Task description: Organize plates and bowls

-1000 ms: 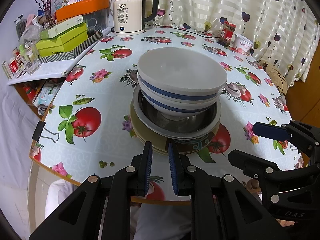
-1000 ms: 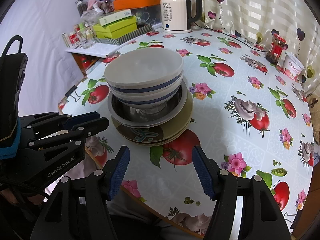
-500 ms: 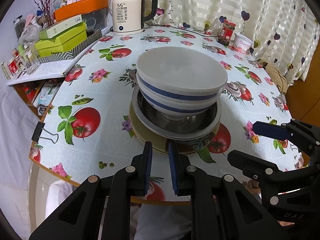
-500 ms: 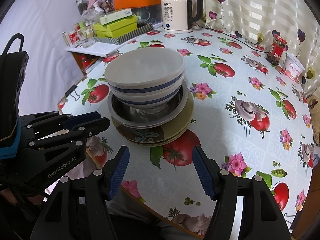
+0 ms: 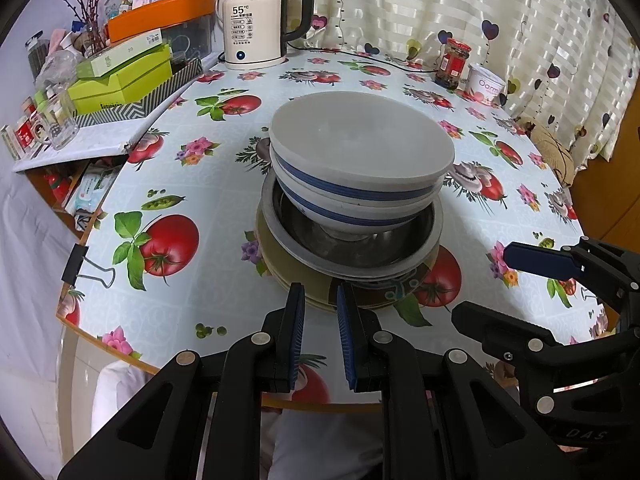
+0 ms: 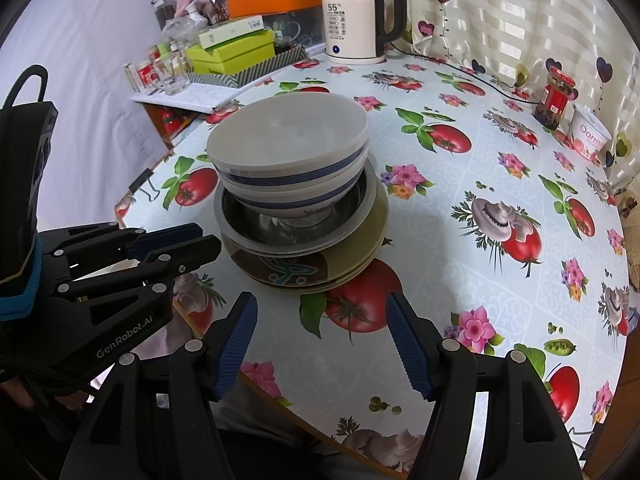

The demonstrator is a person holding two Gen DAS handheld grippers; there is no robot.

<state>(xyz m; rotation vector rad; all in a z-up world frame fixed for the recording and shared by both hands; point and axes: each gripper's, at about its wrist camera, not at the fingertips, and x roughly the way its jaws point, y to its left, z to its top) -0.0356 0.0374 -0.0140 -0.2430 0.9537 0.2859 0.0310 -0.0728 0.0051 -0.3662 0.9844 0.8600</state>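
Bowls [image 5: 360, 160] sit stacked on plates [image 6: 320, 268] mid-counter [image 6: 480, 184]. Left gripper [image 5: 319, 308] nearly shut, empty; right gripper [image 6: 322, 320] wide, empty. Best take the top bowl by its rim, lifting straight up.

2 blue-striped bowls [image 5: 360, 184] nested atop 1 steel bowl [image 5: 352, 244] on approx. 2 plates [image 5: 304, 280], w/ 1 kettle [image 5: 256, 20] at 12 o'clock, 1 jar [image 5: 452, 64], 1 tub [image 5: 486, 88].

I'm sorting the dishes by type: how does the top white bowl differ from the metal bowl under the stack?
The top white bowl is matte white with a blue band outside; the metal bowl is shiny grey. The white bowl sits highest, nested in another banded bowl; the metal bowl lies lower, on the plates, and looks shallower. Both stand upright and round.
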